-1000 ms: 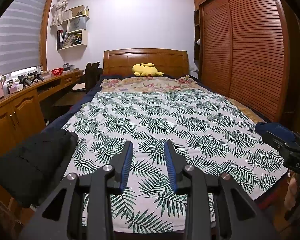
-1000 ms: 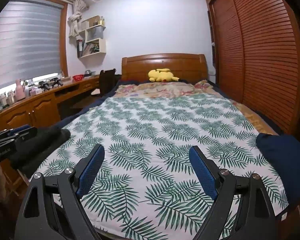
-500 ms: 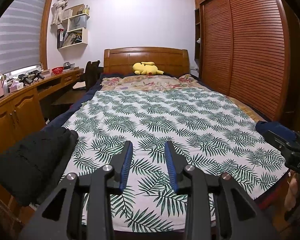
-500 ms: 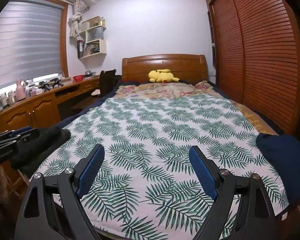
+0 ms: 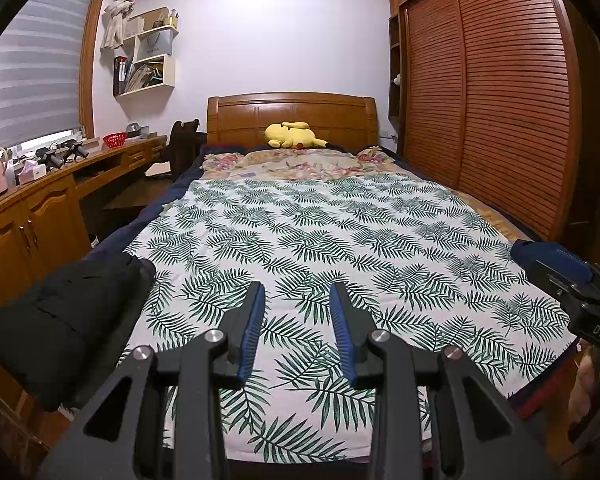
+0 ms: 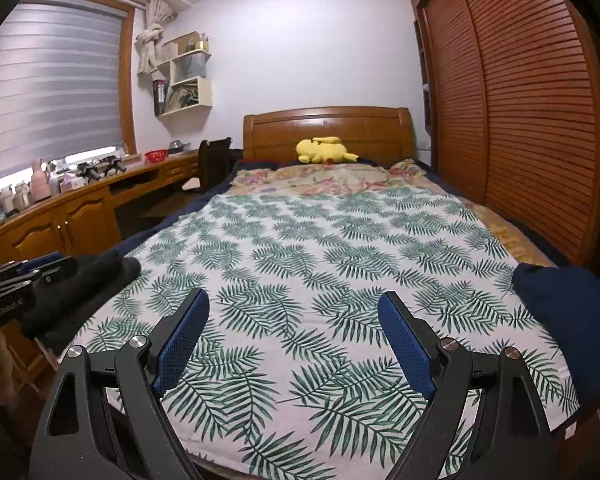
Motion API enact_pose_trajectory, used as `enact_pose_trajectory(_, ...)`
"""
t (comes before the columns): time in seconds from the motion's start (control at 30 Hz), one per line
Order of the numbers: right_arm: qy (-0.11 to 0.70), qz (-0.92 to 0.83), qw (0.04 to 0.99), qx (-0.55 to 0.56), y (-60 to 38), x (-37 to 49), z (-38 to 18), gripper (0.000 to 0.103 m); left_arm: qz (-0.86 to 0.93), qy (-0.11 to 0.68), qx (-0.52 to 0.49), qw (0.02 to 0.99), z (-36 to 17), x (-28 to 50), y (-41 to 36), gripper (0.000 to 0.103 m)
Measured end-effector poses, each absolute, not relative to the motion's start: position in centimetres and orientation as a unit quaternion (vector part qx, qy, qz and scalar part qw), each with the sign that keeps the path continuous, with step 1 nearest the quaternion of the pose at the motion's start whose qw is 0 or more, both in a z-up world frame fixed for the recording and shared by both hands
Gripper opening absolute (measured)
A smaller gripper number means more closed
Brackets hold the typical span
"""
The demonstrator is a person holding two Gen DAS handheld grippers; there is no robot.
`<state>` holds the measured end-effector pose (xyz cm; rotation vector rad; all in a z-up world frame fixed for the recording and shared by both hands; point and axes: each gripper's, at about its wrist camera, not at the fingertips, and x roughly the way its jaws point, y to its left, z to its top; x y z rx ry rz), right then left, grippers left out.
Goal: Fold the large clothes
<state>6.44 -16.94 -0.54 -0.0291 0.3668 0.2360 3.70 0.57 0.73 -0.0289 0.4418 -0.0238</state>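
A black garment [image 5: 60,320] lies bunched on the bed's near left corner; it also shows in the right wrist view [image 6: 80,296]. A dark blue garment [image 6: 568,320] lies on the near right corner, partly behind the right gripper in the left wrist view [image 5: 536,250]. My left gripper [image 5: 298,300] hovers over the foot of the bed, jaws narrowly apart and empty. My right gripper [image 6: 294,312] hovers there too, jaws wide open and empty. Neither touches any cloth.
The bed carries a palm-leaf sheet [image 5: 340,240], a floral blanket [image 5: 300,160] and a yellow plush toy [image 5: 292,136] by the headboard. A wooden desk [image 5: 40,208] with clutter runs along the left. A slatted wardrobe [image 5: 500,100] stands at the right.
Both grippers have barely shifted; the left view has tilted slightly, showing a bit more of the bed's foot. Jaw openings are unchanged.
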Motion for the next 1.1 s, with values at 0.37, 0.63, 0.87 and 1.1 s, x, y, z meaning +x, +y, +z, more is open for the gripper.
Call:
enact_pose_trajectory(0.37, 0.182, 0.115, 0.976, -0.010, -17.16, 6.58, -0.61, 0.088, -0.012, 0.217, -0.011, 0.976, 0.67, 3.55, 0.25, 0.033)
enact_pose_trajectory(0.63, 0.181, 0.117, 0.977, -0.009, -17.15, 6.51, -0.59, 0.088, -0.013, 0.213, -0.010, 0.977, 0.83, 3.19, 0.01, 0.034)
enact_pose_trajectory(0.87, 0.180, 0.118, 0.977, -0.009, -17.00, 6.50, -0.57, 0.088, -0.013, 0.213, -0.008, 0.977, 0.83, 3.10, -0.18, 0.034)
enact_pose_trajectory(1.1, 0.180, 0.118, 0.976, -0.008, -17.03, 6.38, -0.54, 0.088, -0.012, 0.214, -0.009, 0.977, 0.81, 3.03, -0.20, 0.034)
